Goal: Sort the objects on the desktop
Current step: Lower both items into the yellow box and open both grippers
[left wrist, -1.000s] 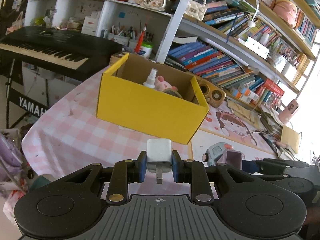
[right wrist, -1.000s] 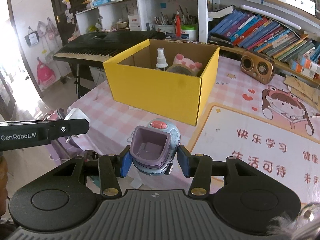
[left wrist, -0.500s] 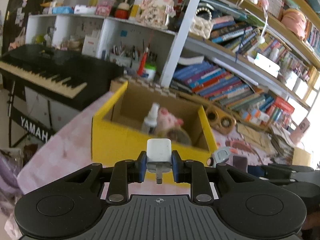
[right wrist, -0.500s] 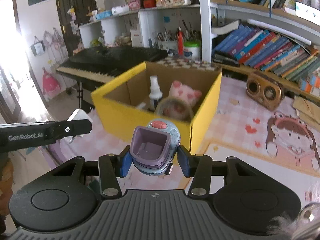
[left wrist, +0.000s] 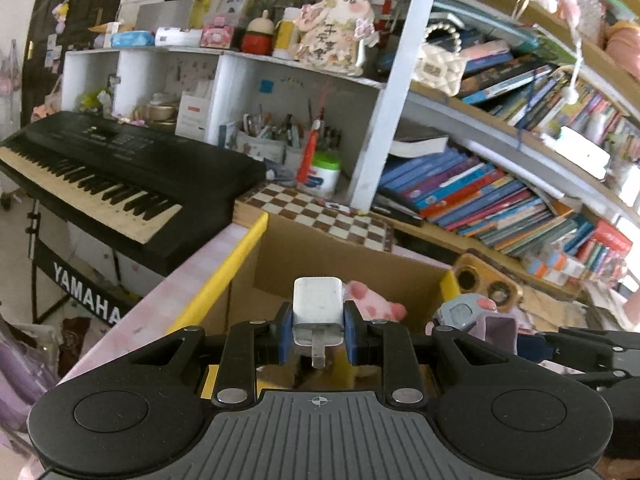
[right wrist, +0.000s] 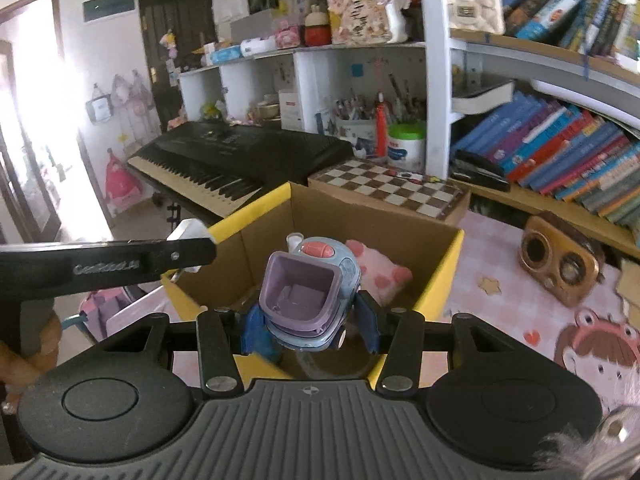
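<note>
Left tongs [left wrist: 318, 334]: tipped downward over the near left part of the yellow box [left wrist: 240, 256], blue pads [left wrist: 285, 332] narrowly set and pinching a white charger [left wrist: 318, 306] by its flat sides, metal plug prong pointing back at the camera. In the right wrist view the same tongs show side-on as a long black bar, the charger poking out at its tip above the box's left rim.

Right tongs [right wrist: 310, 326]: also tipped downward, above the box's near wall, pads held moderately apart and gripping a small toy car [right wrist: 310, 292], blue-grey with a purple open scoop facing the camera and a pink button on top.

Yellow box: stands on the pink checked table [right wrist: 492, 264], open-topped. Inside it, a pink spotted plush [right wrist: 378, 270] lies toward the right; a white cap just behind the toy car is mostly hidden. The box floor is largely blocked by both held items.

Behind the box: chessboard [right wrist: 396, 190], black keyboard [left wrist: 108, 176], bookshelves.

A hand at the lower left edge of the right wrist view is blurred and cut off.
</note>
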